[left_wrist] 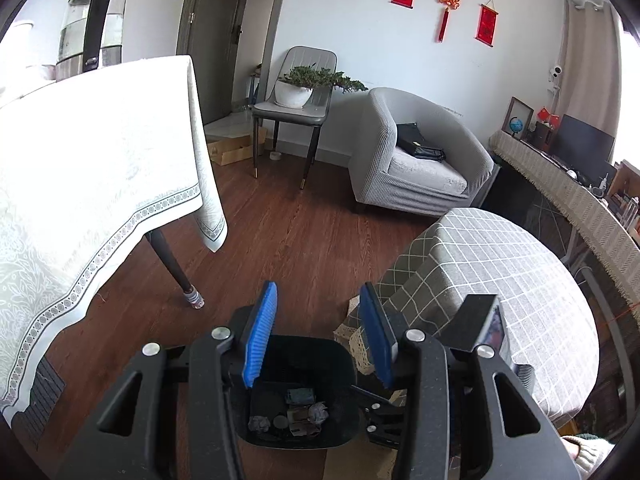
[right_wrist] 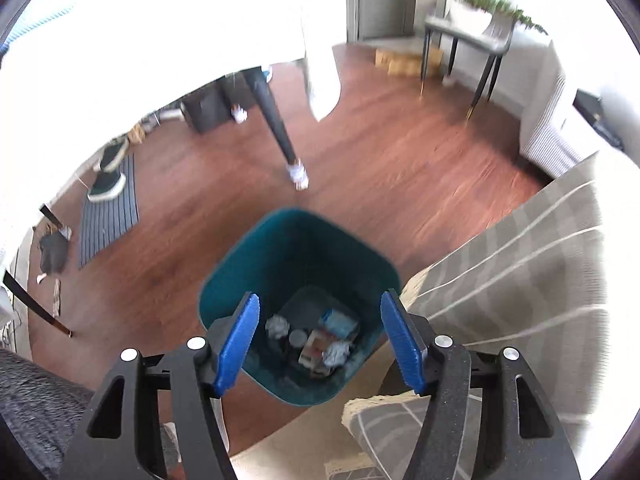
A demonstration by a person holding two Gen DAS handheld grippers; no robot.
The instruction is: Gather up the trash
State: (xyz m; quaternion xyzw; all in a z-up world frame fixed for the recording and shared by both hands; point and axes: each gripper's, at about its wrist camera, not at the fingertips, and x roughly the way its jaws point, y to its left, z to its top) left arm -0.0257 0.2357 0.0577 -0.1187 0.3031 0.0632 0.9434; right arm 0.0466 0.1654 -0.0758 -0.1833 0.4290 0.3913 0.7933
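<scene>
A dark teal trash bin [right_wrist: 224,292] stands on the wooden floor, directly below both grippers; it also shows in the left wrist view [left_wrist: 344,364]. Inside it lie crumpled paper balls [right_wrist: 277,326], a small round lid [right_wrist: 297,337] and wrappers [right_wrist: 340,320]; the same trash shows in the left wrist view [left_wrist: 304,408]. My left gripper [left_wrist: 318,336] is open and empty above the bin. My right gripper [right_wrist: 320,340] is open and empty above the bin. Part of the other gripper [left_wrist: 476,328] shows at the right of the left wrist view.
A table with a white cloth [left_wrist: 92,168] and a kettle [left_wrist: 94,20] is at the left, its leg [left_wrist: 172,260] near the bin. A grey checked cloth-covered table [left_wrist: 500,280] is at the right. A grey armchair [left_wrist: 416,156] and a chair with a plant [left_wrist: 300,92] stand behind.
</scene>
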